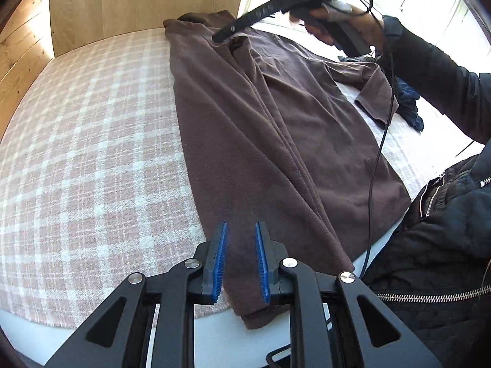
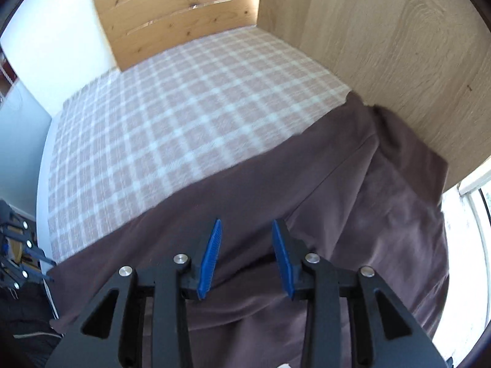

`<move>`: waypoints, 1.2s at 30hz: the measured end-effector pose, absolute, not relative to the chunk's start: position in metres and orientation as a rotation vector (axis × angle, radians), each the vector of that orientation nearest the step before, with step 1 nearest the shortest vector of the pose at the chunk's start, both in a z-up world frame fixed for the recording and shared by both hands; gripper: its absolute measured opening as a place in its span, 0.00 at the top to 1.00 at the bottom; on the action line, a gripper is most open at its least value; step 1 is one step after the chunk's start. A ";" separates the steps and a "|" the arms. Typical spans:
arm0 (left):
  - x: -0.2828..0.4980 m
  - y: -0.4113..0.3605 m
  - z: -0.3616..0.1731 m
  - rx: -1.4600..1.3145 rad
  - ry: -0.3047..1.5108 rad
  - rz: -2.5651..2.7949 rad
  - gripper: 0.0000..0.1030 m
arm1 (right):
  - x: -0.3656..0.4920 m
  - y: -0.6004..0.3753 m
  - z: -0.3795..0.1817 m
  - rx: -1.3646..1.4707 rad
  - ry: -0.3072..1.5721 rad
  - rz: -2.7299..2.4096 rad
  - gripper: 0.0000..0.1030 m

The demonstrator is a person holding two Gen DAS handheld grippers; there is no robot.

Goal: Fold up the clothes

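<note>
A brown fleece top (image 1: 276, 122) lies lengthwise on the bed, one side folded over its middle and one sleeve (image 1: 371, 92) spread to the right. My left gripper (image 1: 242, 230) hovers over its near hem, blue pads a little apart with nothing pinched between them. A hand holds my right gripper (image 1: 221, 35) just above the collar end at the far side. In the right wrist view the right gripper (image 2: 245, 224) stands open over the brown top (image 2: 307, 184), nothing between its pads.
A pink and white plaid blanket (image 1: 92, 153) covers the bed. Wooden panels (image 1: 138, 0) and a slatted board (image 2: 178, 15) wall it in. Dark blue clothes (image 1: 411, 107) lie at the right. A person in a black jacket (image 1: 445, 245) stands close; a cable (image 1: 377, 153) hangs over the top.
</note>
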State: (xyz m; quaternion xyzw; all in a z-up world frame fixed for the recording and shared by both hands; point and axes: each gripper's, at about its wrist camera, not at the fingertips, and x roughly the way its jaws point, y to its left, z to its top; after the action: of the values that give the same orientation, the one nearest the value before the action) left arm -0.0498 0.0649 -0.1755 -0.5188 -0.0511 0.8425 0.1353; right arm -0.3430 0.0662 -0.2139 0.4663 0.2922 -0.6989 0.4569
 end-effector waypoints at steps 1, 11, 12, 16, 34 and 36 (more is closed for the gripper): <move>-0.048 0.070 -0.176 -1.495 -0.129 2.418 0.84 | -0.333 0.064 -0.228 1.162 0.763 -1.726 0.66; -0.033 0.087 -0.181 -1.459 0.017 2.272 0.84 | -0.237 0.103 -0.195 1.194 0.558 -1.745 0.65; -0.034 0.086 -0.183 -1.463 0.025 2.246 0.82 | -0.226 0.102 -0.206 1.219 0.587 -1.721 0.65; -0.029 0.083 -0.199 -1.479 0.099 2.165 0.81 | -0.208 0.114 -0.233 1.323 0.625 -1.728 0.65; -0.042 0.063 -0.186 -1.397 0.223 2.018 0.80 | -0.096 0.122 -0.216 1.298 0.496 -1.764 0.64; -0.051 0.064 -0.179 -1.356 0.227 2.057 0.80 | -0.106 0.133 -0.203 1.284 0.440 -1.893 0.93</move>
State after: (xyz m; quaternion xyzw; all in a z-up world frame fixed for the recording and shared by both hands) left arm -0.0505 0.0637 -0.1793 -0.5179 0.0867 0.7855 0.3275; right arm -0.1064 0.1328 -0.2034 0.5063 0.1737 -0.7465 0.3951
